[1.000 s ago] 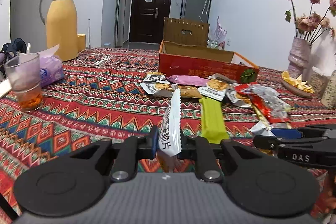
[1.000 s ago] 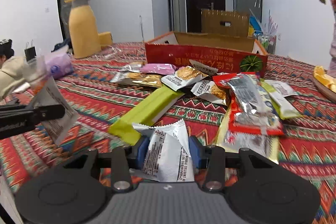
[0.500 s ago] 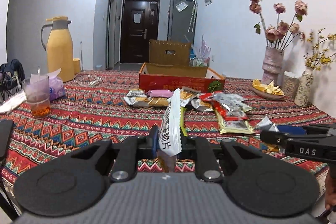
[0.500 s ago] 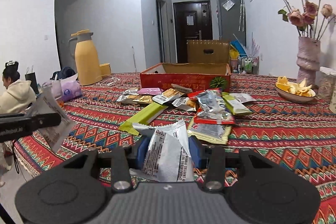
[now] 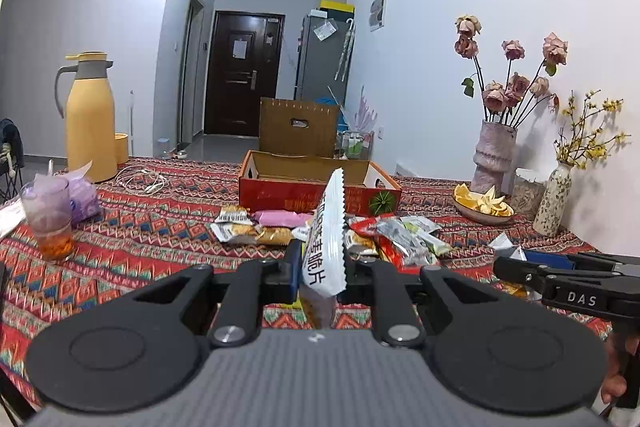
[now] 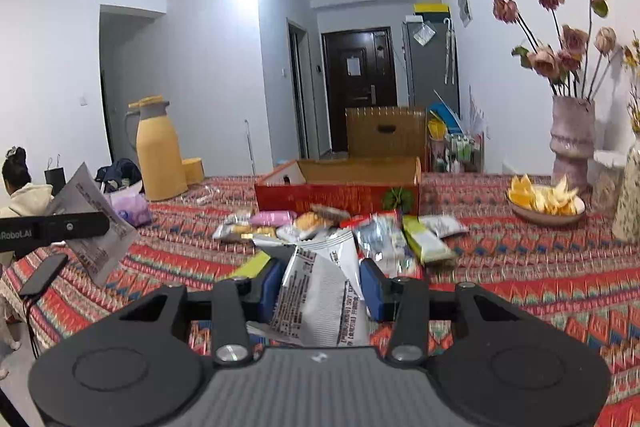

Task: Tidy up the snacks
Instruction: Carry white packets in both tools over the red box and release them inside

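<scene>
The left gripper [image 5: 320, 275] is pinching a white snack packet [image 5: 326, 239] edge-on, its fingers [image 5: 293, 267] nearly closed against the thin wrapper, which is standing upright in front of the red cardboard box [image 5: 316, 187]. The right gripper [image 6: 320, 287] is clamping a crumpled silver snack packet [image 6: 320, 291], its blue pads [image 6: 372, 287] sitting moderately apart and pressing both sides. Both are hovering above the patterned tablecloth [image 6: 520, 267], on the near side of the snack pile [image 6: 360, 231] lying just before the box.
</scene>
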Tool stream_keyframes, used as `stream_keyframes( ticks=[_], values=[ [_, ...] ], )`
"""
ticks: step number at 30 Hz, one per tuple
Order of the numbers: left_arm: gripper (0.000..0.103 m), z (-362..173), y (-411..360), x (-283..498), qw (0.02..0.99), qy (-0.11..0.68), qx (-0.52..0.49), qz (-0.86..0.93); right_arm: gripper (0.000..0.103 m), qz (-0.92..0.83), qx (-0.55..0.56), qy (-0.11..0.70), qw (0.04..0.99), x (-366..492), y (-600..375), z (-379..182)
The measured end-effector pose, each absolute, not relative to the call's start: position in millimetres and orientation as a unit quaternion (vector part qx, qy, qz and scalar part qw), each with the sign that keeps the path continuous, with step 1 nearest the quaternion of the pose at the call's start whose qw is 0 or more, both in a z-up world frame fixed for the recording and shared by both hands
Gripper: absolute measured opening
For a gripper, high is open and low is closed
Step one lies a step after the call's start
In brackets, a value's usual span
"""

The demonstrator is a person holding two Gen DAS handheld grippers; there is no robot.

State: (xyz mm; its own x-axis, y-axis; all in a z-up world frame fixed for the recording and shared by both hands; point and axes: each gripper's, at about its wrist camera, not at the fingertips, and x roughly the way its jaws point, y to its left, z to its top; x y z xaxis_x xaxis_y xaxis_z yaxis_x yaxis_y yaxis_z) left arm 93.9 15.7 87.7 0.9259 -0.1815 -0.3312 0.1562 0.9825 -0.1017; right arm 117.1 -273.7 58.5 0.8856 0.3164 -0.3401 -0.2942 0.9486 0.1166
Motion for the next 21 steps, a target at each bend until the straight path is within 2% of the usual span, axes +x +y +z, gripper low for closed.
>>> stream_keyframes(
  ticks=[5,11,17,21],
  values=[
    [0.017,115,28,138,0.978,0.167,-0.011,-0.127,0.042,0.179,0.026,0.17,0.969,161,-275,85],
    [0.017,150,34,259,0.969,0.196,0.0,-0.148,0.042,0.199,0.031,0.172,0.964,256,-278,121],
    [0.017,151,27,418,0.963,0.243,-0.01,-0.119,0.042,0.185,0.033,0.202,0.961,408,-284,147],
    [0.017,125,15,523,0.956,0.263,0.023,-0.123,0.042,0.141,0.008,0.246,0.959,529,-275,132]
  ],
)
